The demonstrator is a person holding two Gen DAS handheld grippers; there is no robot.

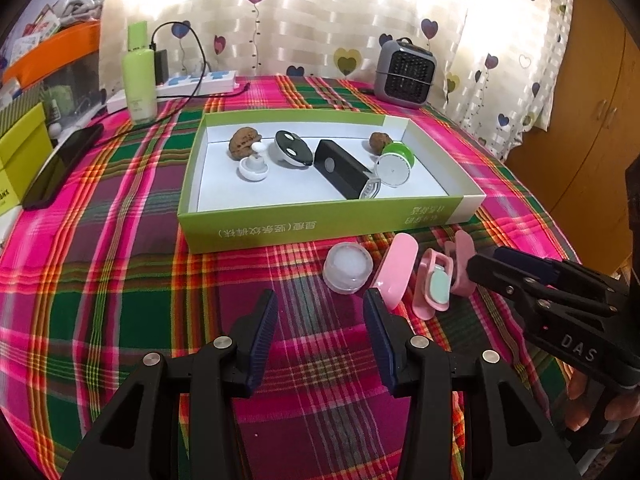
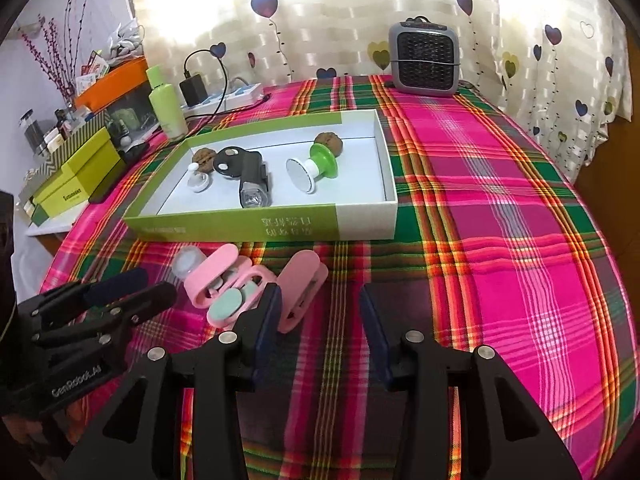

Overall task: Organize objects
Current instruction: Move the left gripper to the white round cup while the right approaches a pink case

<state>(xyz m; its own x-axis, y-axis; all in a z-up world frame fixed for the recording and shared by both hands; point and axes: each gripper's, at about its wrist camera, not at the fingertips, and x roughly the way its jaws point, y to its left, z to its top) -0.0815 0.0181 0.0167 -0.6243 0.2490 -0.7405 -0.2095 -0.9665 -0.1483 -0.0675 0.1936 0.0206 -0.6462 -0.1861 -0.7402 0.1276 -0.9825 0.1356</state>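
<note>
Plaid cloth (image 1: 120, 280) in pink, green and red is covering the table, and everything is sitting on it. Far left, a black phone (image 1: 60, 168) is lying flat near a tall light-green plastic bottle (image 1: 139, 80) and a white power strip (image 1: 200, 84). In the middle, a shallow green-and-white cardboard box (image 1: 280, 228) is holding, from left to right, a brown wrinkled walnut (image 1: 244, 140), a small white round stopper (image 1: 252, 168), a black-and-white oval gadget (image 1: 290, 148), a black rectangular flashlight (image 1: 340, 170), a green-and-white spool-shaped item (image 1: 394, 164) and a second brown walnut (image 1: 379, 142).

In front of the box, outside it, a small clear round plastic jar (image 1: 347, 266) is standing just beside a pink oblong open case (image 1: 394, 272), a pink case half with a mint-green oval insert (image 1: 434, 284) and a pink plastic clip (image 1: 460, 264).

In the left wrist view, the left gripper (image 1: 320, 320) is hovering low over the cloth, its jaws standing wide apart and holding nothing, with the jar just beyond them. To the right, the right gripper (image 2: 320, 316) is likewise spread wide and empty; its left finger (image 2: 268, 320) is overlapping the pink clip (image 2: 300, 292) in the right wrist view, though contact cannot be told. A grey square fan heater (image 2: 426, 60) is standing at the far edge before the heart-print curtain (image 2: 320, 20).
</note>
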